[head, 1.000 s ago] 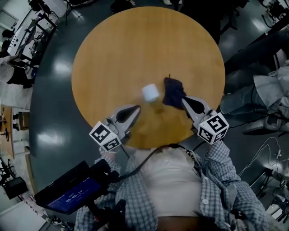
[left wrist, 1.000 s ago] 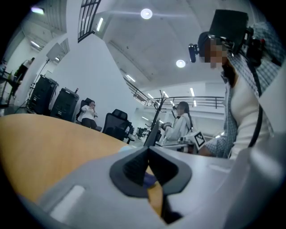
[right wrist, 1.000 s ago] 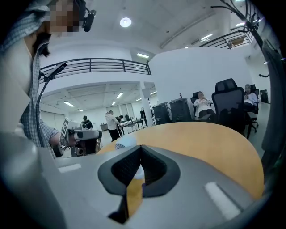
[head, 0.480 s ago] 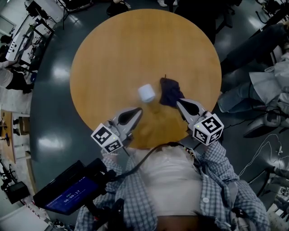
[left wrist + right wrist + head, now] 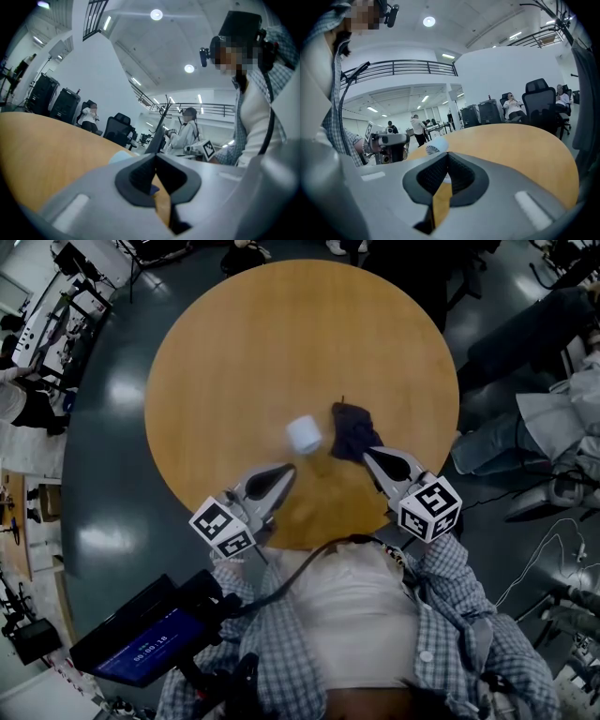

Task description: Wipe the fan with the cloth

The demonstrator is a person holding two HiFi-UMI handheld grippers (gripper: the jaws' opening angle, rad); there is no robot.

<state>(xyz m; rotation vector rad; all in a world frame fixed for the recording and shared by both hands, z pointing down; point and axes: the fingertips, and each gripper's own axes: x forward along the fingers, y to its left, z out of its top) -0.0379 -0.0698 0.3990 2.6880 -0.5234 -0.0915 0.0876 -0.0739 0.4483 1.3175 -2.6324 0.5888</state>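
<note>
Both sets of jaws look pinched shut with nothing in them, left gripper [image 5: 287, 469] and right gripper [image 5: 368, 454]. So where are we in the wiping? — bystander_1

Can't call it tbh. Cloth [image 5: 354, 430] lies crumpled on the table [image 5: 234, 352], nobody holding it, just right of the fan [image 5: 306, 433], lower middle of frame. Fits pre-wipe or wiped-and-set-down. Right tip's at the cloth's near edge; any grab means opening up first. Loads of bare wood toward the top, near rim's right under the grippers. — bystander_2
</note>
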